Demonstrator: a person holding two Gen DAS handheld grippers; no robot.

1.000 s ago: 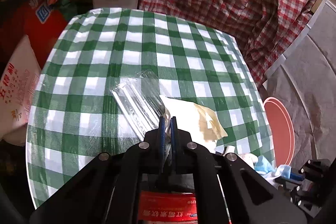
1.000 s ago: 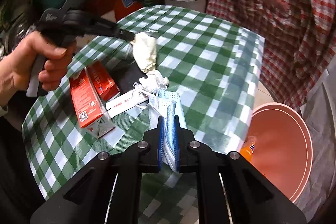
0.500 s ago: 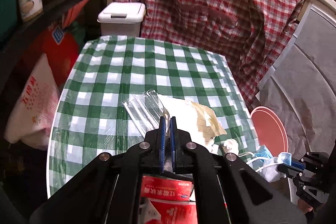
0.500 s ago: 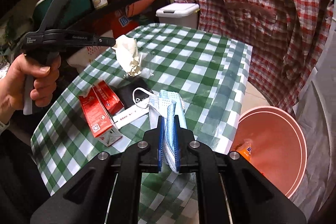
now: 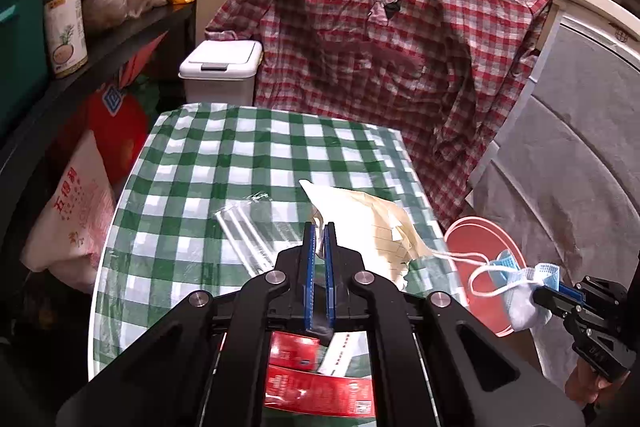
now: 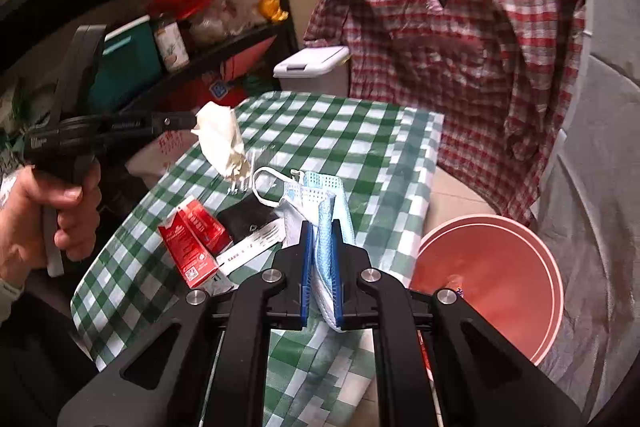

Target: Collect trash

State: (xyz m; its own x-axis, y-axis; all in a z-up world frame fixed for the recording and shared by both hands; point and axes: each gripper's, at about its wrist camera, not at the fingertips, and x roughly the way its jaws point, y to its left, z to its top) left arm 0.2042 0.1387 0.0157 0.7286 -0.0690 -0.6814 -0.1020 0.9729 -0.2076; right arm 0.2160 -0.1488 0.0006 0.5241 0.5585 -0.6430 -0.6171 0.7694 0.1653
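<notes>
My left gripper (image 5: 319, 227) is shut on a crumpled cream paper wrapper (image 5: 360, 215) and holds it in the air above the green checked table (image 5: 224, 155); the wrapper also shows in the right wrist view (image 6: 220, 139). My right gripper (image 6: 321, 227) is shut on a blue face mask (image 6: 324, 199), lifted off the table; the mask also shows in the left wrist view (image 5: 520, 287). The pink trash bucket (image 6: 492, 267) stands on the floor to the right of the table. A clear plastic wrapper (image 5: 252, 231) lies on the table.
Red cartons (image 6: 192, 243), a black packet (image 6: 248, 215) and a white paper strip (image 6: 252, 247) lie on the table. A white lidded bin (image 5: 220, 71) stands behind it. A plaid shirt (image 5: 380, 47) hangs at the back. Shelves (image 6: 160, 39) stand at the left.
Both grippers have risen above the table with their loads. The right gripper has carried the mask up and toward the pink bucket. The left has lifted the paper wrapper higher.
</notes>
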